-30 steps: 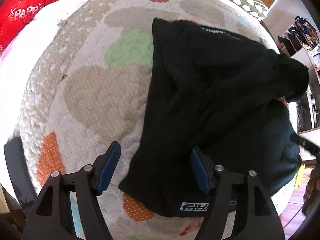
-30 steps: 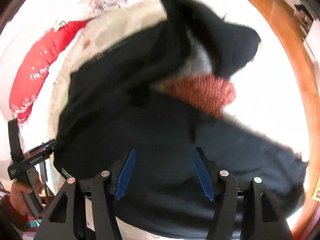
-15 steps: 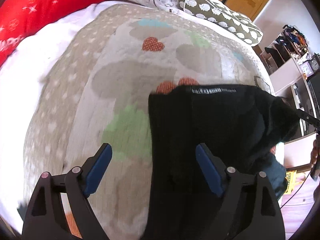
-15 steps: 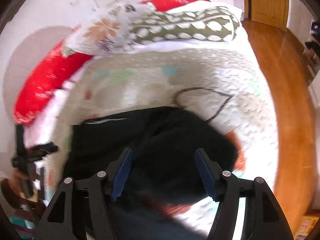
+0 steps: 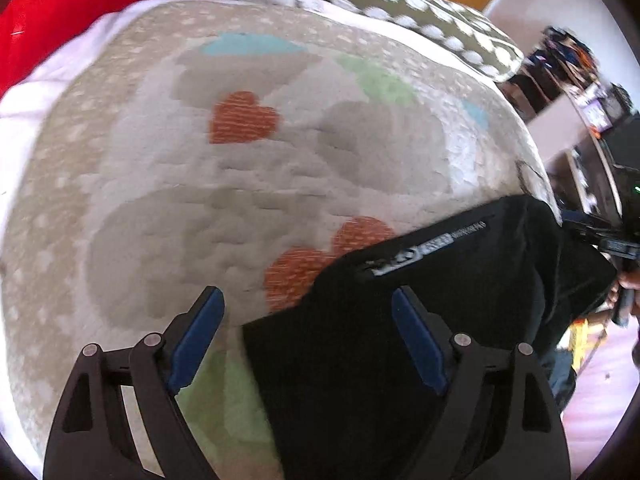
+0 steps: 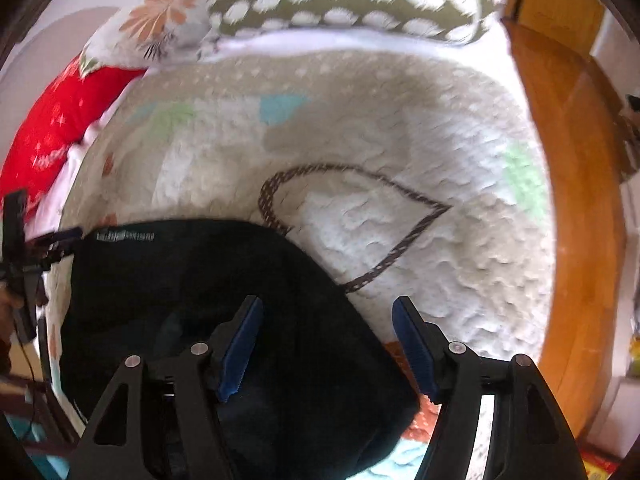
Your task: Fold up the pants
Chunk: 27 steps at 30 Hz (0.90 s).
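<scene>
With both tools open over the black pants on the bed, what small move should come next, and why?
Probably lower both tools onto the near part of the black pants and grip it for another fold. The left tool and right tool have just been opening and hold nothing. The pants lie bunched in a folded heap on the quilt, the logo edge on the far side.

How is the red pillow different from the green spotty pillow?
The red pillow is bright red with small white marks; the green pillow is olive with big white blotches. The red pillow lies at the bed's left side, the green pillow along the far edge. Both sit beyond the heart quilt.
</scene>
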{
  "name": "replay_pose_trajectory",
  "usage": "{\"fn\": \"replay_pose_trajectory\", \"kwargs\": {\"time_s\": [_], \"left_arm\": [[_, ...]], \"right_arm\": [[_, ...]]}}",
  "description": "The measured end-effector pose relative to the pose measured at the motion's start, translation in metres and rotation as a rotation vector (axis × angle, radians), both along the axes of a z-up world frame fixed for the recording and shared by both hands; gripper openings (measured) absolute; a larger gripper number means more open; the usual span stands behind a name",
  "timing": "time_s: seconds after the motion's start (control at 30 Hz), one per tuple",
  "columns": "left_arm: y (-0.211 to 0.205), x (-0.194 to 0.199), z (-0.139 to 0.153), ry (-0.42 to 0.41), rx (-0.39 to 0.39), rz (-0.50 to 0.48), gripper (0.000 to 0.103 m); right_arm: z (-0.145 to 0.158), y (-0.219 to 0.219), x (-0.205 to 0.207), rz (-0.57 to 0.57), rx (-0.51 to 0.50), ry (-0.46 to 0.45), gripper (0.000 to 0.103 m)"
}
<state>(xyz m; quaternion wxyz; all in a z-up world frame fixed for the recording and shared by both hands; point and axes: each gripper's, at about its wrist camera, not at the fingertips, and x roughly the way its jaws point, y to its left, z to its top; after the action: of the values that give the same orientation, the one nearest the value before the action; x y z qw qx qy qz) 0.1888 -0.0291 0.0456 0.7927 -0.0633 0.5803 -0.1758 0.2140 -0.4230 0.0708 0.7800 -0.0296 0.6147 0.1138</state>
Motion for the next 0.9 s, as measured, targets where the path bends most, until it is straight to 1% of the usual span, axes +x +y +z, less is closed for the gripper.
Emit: {"fn": "replay_pose_trajectory", "kwargs": {"time_s": [0.03, 0.1, 0.13, 0.2, 0.23, 0.27, 0.3, 0.33, 0.37, 0.43, 0.5, 0.6, 0.67, 0.73, 0.83, 0.87, 0.9], "left_arm": [[-0.003, 0.001, -0.003, 0.005, 0.004, -0.021, 0.086], [-0.018, -0.001, -0.010, 0.003, 0.075, -0.084, 0.088], [-0.025, -0.001, -0.011, -0.014, 0.112, -0.115, 0.091], [-0.035, 0.001, -0.011, -0.040, 0.148, -0.156, 0.092], [-0.039, 0.001, -0.011, -0.047, 0.158, -0.165, 0.092], [-0.043, 0.002, -0.011, -0.049, 0.173, -0.176, 0.090], [-0.049, 0.001, -0.009, -0.056, 0.186, -0.197, 0.075], [-0.052, 0.001, -0.005, -0.065, 0.184, -0.217, 0.046], [-0.056, 0.000, 0.002, -0.071, 0.160, -0.236, 0.029], [-0.061, -0.004, 0.016, -0.086, 0.169, -0.247, 0.021], [-0.061, -0.008, 0.031, -0.118, 0.175, -0.256, 0.018], [-0.046, -0.015, 0.066, -0.184, 0.139, -0.219, 0.017], [-0.035, -0.026, 0.095, -0.251, 0.124, -0.210, 0.017], [-0.026, -0.044, 0.122, -0.303, 0.105, -0.230, 0.017], [-0.025, -0.070, 0.144, -0.356, 0.125, -0.276, 0.017], [-0.020, -0.084, 0.152, -0.368, 0.110, -0.271, 0.017], [-0.016, -0.096, 0.157, -0.370, 0.089, -0.266, 0.017]], "right_arm": [[-0.008, 0.003, -0.001, 0.028, -0.030, 0.012, 0.069], [-0.018, 0.011, -0.003, 0.073, -0.083, 0.018, 0.069], [-0.020, 0.013, -0.004, 0.082, -0.096, 0.012, 0.068], [-0.019, 0.019, -0.004, 0.090, -0.107, 0.003, 0.053], [-0.017, 0.022, -0.003, 0.096, -0.094, 0.001, 0.031], [-0.012, 0.027, -0.003, 0.103, -0.096, -0.012, 0.012], [-0.007, 0.030, -0.004, 0.110, -0.116, -0.030, 0.009], [0.001, 0.033, -0.005, 0.120, -0.136, -0.058, 0.006], [0.010, 0.037, -0.005, 0.127, -0.150, -0.089, 0.006], [0.037, 0.039, -0.007, 0.130, -0.162, -0.151, 0.006], [0.070, 0.036, -0.009, 0.125, -0.181, -0.229, 0.004], [0.123, 0.031, -0.020, 0.124, -0.156, -0.329, 0.004], [0.145, 0.032, -0.032, 0.144, -0.143, -0.359, 0.004], [0.155, 0.034, -0.042, 0.172, -0.149, -0.352, 0.004], [0.166, 0.035, -0.066, 0.178, -0.124, -0.353, 0.004], [0.167, 0.036, -0.078, 0.171, -0.114, -0.344, 0.004], [0.166, 0.034, -0.098, 0.163, -0.099, -0.331, 0.004]]}}
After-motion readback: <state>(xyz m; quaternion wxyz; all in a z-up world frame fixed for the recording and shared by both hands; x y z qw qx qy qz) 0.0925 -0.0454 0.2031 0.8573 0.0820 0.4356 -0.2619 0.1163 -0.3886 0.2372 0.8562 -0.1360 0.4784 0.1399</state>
